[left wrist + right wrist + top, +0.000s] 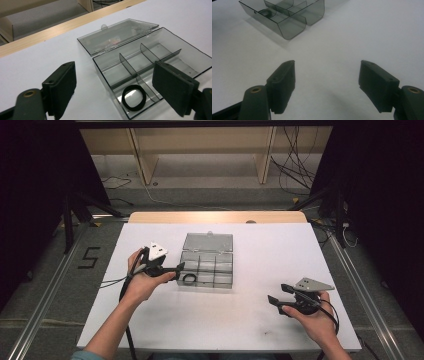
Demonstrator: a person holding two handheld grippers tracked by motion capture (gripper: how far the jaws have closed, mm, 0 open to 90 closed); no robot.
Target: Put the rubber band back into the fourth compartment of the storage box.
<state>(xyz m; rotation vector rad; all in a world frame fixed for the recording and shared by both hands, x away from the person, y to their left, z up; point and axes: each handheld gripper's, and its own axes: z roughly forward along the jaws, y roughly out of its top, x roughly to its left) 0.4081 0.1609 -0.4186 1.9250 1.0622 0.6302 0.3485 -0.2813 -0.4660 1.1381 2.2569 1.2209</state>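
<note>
**Both grippers wide open, ring lies in the box**

Left of centre in the high view, the left gripper (179, 268) is spread wide and holds nothing, its jaws at the left edge of the clear compartment box (222, 265). A black ring (134, 97) lies in the box's near-left compartment; the lid (117, 36) lies open behind. At lower right, the right gripper (278, 295) gapes empty over the white table (260, 320).
</note>
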